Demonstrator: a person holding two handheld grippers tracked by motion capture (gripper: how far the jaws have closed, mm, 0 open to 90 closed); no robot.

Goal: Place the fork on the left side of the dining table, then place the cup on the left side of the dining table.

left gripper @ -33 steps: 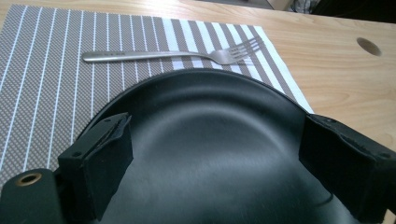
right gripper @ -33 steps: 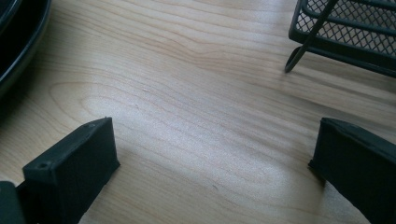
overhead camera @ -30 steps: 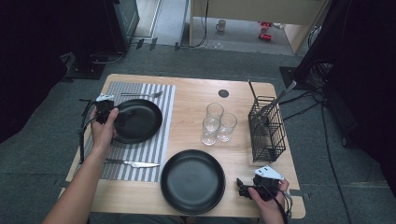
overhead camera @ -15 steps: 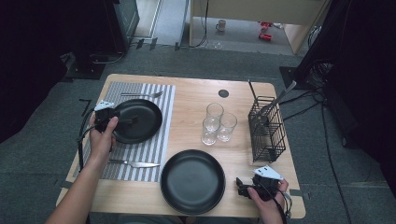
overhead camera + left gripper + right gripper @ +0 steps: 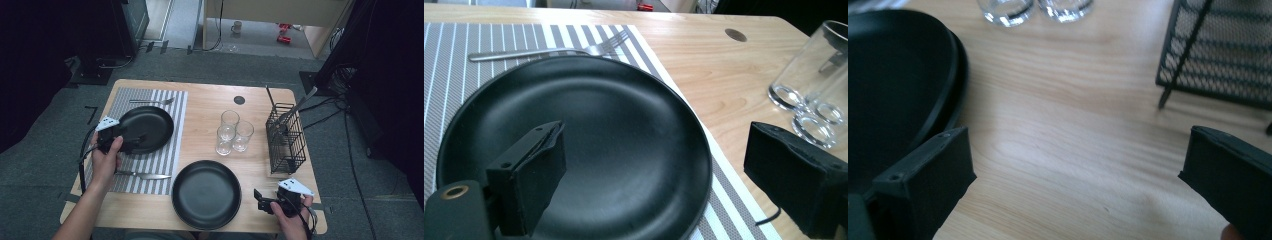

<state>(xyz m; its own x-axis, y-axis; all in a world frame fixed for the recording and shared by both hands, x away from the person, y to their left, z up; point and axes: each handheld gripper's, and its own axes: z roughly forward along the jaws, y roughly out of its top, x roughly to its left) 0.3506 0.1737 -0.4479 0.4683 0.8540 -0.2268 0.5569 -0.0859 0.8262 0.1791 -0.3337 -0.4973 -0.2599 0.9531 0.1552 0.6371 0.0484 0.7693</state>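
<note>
Now your left gripper (image 5: 131, 142) has slid back along the near-left rim of the plate (image 5: 150, 127) since a second ago, when it sat further up the rim by the mat's far side. Its fingers (image 5: 531, 175) stand wide, one over the plate's inside, the other off past the rim above the mat (image 5: 160, 160), so the rim lies between them but nothing is pinched. To my eye you are lining up to take the plate by its edge; it lies flat on the mat, with the fork (image 5: 152, 102) beyond it and the knife (image 5: 142, 175) near you. Further right, the second plate (image 5: 206, 194) sits on the bare bench (image 5: 205, 107), then the three glasses (image 5: 232, 132) and the wire rack (image 5: 286, 137). Your right gripper (image 5: 261, 199) has kept its place at the near right corner, fingers (image 5: 923, 185) wide over bare wood, holding nothing. Whether the left fingers touch the plate is hard to judge; your hand hides that spot from above.
</note>
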